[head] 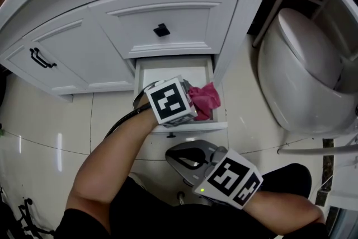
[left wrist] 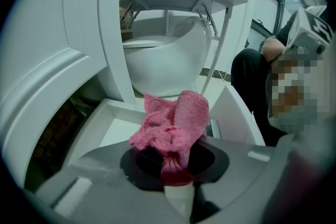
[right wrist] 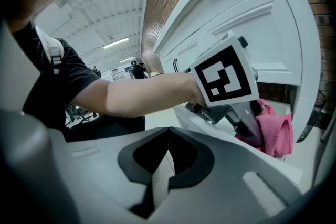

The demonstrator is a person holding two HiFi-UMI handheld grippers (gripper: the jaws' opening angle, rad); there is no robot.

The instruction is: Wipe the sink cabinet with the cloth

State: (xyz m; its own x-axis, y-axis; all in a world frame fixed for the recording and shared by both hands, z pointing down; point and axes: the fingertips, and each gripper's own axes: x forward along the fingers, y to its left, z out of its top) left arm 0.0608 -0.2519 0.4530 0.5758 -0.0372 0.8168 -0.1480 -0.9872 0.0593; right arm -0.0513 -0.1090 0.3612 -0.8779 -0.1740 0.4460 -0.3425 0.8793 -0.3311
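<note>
You've got the white cabinet (head: 168,19) ahead w/ its bottom drawer (head: 176,71) pulled open toward you. Glossy pale floor (head: 45,137) spreads left of the drawer & in front of it. The white toilet (head: 305,75) stands right of the drawer, apart from it, past the cabinet's corner post. Your left gripper (left wrist: 173,168) hangs over the drawer, marker cube up, jaws clenched on the cloth (head: 205,99): a pink bunched wad that pokes out past the jaw tips over the drawer's right-front part. Can't tell if the cloth touches the drawer's bottom or wall. Your right gripper (right wrist: 167,136) sits in front of the drawer, nearer you & lower in the head view, over the floor; its jaws are pressed together w/ nothing between them. A small black knob (head: 161,29) is on the panel just above the drawer; a black bar handle (head: 42,57) is on the door well left of the drawer.
</note>
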